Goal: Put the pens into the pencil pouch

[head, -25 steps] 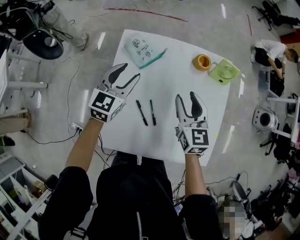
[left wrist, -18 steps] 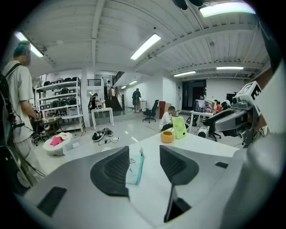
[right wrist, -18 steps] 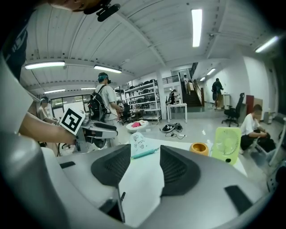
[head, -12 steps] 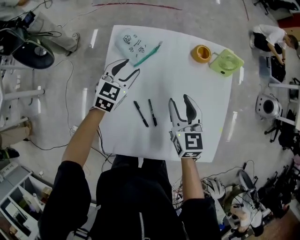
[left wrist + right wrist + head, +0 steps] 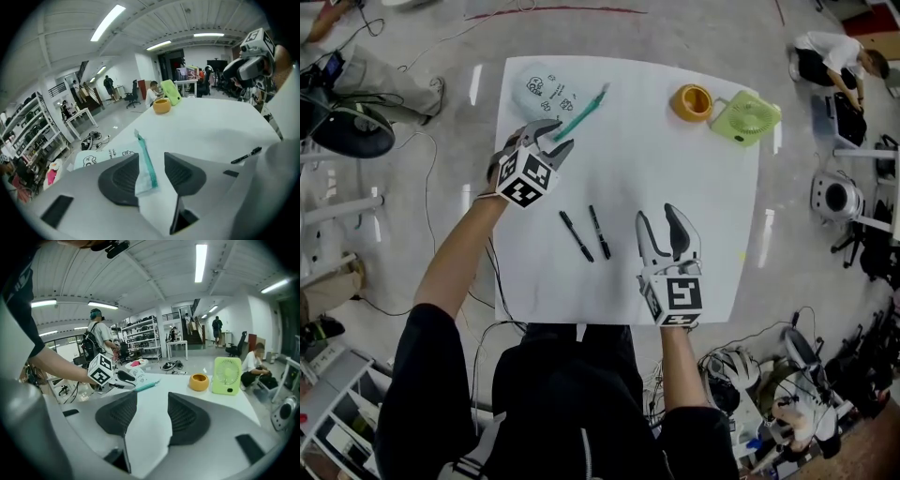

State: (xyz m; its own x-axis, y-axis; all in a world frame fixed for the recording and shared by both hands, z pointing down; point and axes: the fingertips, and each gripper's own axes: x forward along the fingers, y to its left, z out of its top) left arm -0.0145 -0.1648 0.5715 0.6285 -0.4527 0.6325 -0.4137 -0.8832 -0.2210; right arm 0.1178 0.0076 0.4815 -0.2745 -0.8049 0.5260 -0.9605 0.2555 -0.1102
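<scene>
a person stands over a white tabletop (image 5: 675,169) with a claw in each hand. the left claw (image 5: 555,134) is down at the near end of the pencil pouch (image 5: 542,92), a pale pouch with printed figures that lies flat at the far left corner of the tabletop. seen from the left gripper view, the left claw (image 5: 151,164) has its jaws partly apart after just closing in, and the end of the pouch's teal zipper strip (image 5: 146,161) lies in the gap between them; the pads do not press on it from both sides, with bare space showing beside the right one.

the two black pens (image 5: 577,236) lie side by side, close but apart, on the middle of the tabletop, well apart from the pouch and between the two claws. one of them (image 5: 246,155) shows at the right edge of the left gripper view.

the right claw (image 5: 658,220) is held over the near right part of the tabletop, just right of the pens, its jaws wide. in the right gripper view the right claw (image 5: 152,404) has only bare white tabletop between its pads.

an orange round container (image 5: 692,101) and a small green fan (image 5: 744,119) sit next to each other at the far right corner.
</scene>
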